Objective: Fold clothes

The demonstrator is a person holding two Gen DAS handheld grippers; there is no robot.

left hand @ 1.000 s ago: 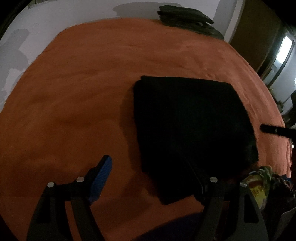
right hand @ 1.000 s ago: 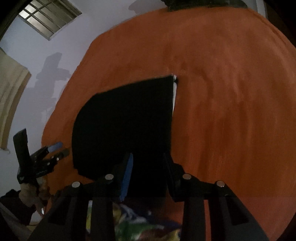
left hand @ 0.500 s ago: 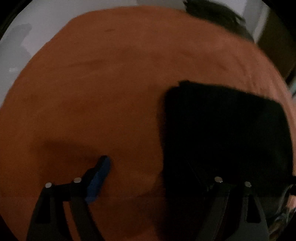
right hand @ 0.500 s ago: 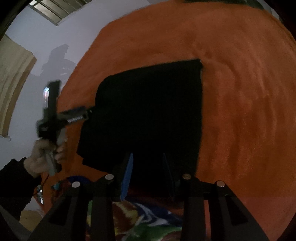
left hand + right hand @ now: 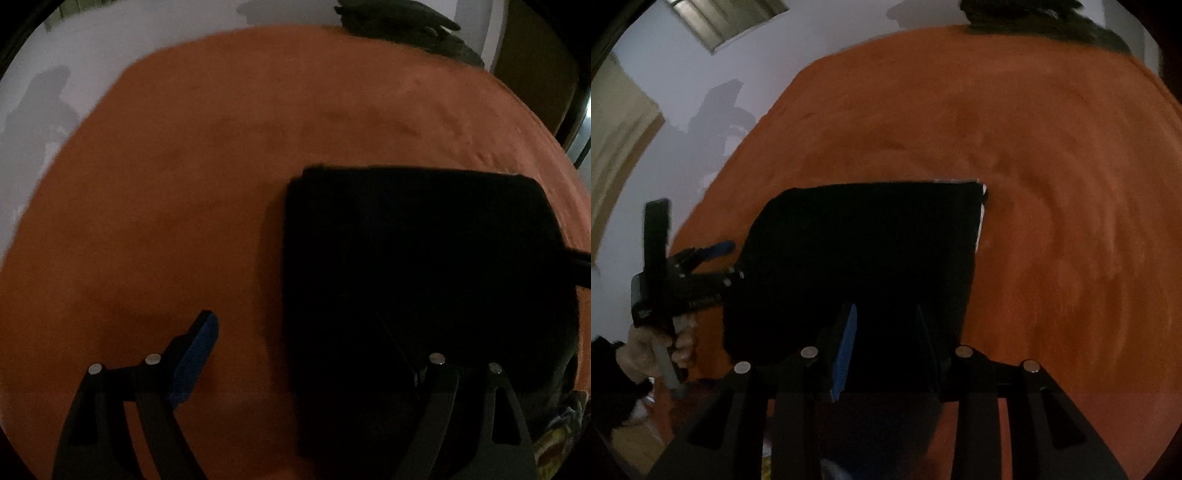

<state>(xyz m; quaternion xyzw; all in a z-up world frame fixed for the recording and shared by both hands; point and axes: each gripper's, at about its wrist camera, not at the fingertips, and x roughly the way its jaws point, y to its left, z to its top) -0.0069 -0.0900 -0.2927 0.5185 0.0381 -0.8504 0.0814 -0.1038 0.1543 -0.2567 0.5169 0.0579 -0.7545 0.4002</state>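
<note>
A folded black garment (image 5: 424,277) lies flat on the orange bed cover (image 5: 221,184). My left gripper (image 5: 303,347) is open wide and straddles the garment's left edge. Its blue-padded finger (image 5: 195,350) is over bare cover, and the other finger is lost in the dark over the fabric. In the right wrist view the garment (image 5: 868,251) fills the middle. My right gripper (image 5: 884,328) stands at its near edge, jaws narrowly apart with black fabric in the gap. Whether the pads press on it is too dark to tell. The left gripper (image 5: 733,261) shows at the garment's left side, held by a gloved hand (image 5: 646,347).
A stack of dark folded clothes (image 5: 406,26) sits at the bed's far edge by the white wall. Colourful cloth (image 5: 561,435) lies off the near right corner. A window (image 5: 727,22) is high on the wall. Bare orange cover stretches left of and beyond the garment.
The left gripper has come in low against the garment's left edge. The right gripper has stayed on the near edge while its view rolled a little.
</note>
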